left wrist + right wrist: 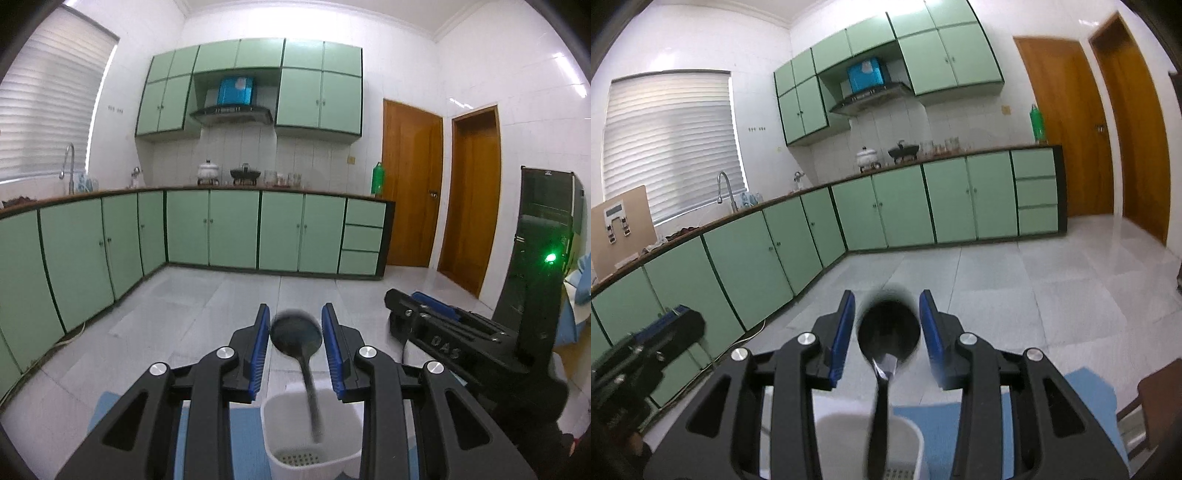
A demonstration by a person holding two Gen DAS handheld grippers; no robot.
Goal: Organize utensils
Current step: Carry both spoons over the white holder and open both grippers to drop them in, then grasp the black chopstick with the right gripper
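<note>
Left wrist view. Black linkages and blue pads of the left hand-held gripper (293, 332) fill the foreground; its jaws stand partly apart, with clear floor showing between each pad and the ladle (296, 334) bowl, so it appears to grip nothing. Below sits a white utensil holder (275, 424) with a perforated base, resting on a blue mat (107, 406) over the surface. One black ladle stands in it, handle down, bowl uppermost and slightly blurred. At right, the right hand-held gripper (424, 306) is seen side-on, well apart from the holder; its opening cannot be told from here.

Right wrist view. Between the blue pads of the right hand-held gripper (886, 325) rises the same ladle (888, 332): a deep round bowl, matt black, with a glossy highlight where the bowl meets the thin handle. Neither pad touches it, so this gripper looks open and empty-handed. The utensil holder (912, 439) rim shows beneath, and the left hand-held gripper (670, 325) lies at the far left.

Handling, as a judgement. The ladle is probably light, stiff plastic or nylon, smooth and somewhat slippery, not fragile. The slender handle just below the bowl offers the best hold; the round bowl would likely slide from flat pads. The holder looks light and may tip if the ladle is pulled sideways.
</note>
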